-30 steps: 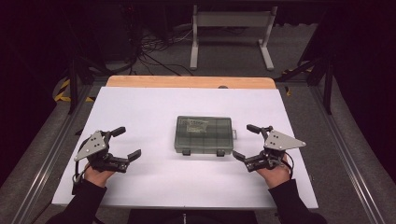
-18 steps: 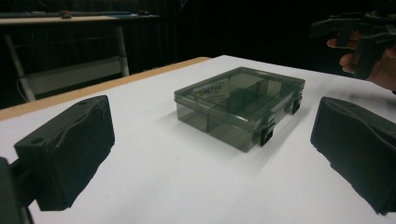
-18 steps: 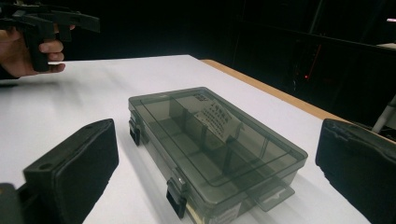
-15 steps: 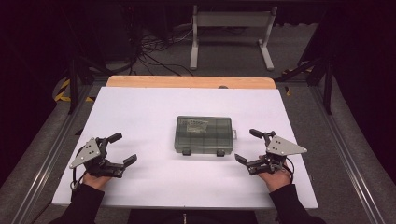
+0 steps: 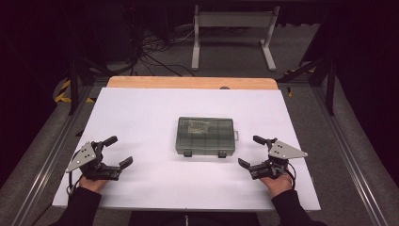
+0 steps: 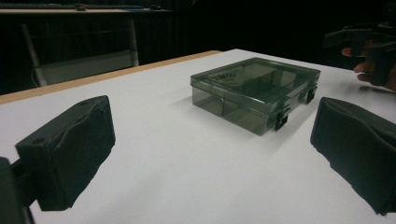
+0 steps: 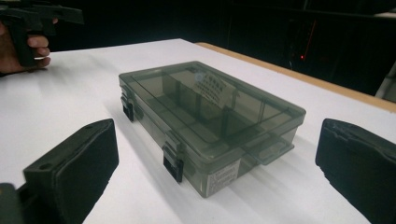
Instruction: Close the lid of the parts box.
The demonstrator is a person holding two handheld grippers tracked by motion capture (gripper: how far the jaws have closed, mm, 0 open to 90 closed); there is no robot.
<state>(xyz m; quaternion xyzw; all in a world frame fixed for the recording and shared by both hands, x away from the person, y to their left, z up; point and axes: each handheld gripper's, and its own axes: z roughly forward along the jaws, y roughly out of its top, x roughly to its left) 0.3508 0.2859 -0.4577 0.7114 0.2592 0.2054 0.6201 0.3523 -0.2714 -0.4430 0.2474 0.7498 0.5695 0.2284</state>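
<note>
A translucent grey compartment box [image 5: 205,135] lies flat in the middle of the white table [image 5: 141,113], lid down, with two black latches on its near side. My left gripper [image 5: 120,150] rests open near the table's front left, well apart from the box. Through its wide jaws I see the box [image 6: 254,91] ahead, with the other gripper [image 6: 359,37] beyond. My right gripper [image 5: 249,150] is open at the front right, a short way from the box's right corner. The box [image 7: 210,112] sits close before its jaws, which hold nothing.
A wooden strip [image 5: 188,82] runs along the table's far edge. Metal rails [image 5: 51,155] flank both sides. On the dark floor behind stand a white frame [image 5: 233,28] and loose cables [image 5: 155,47].
Both grippers have drawn back a little toward the near edge, the left one also drifting outward. The jaws stay wide and the box has not moved.
</note>
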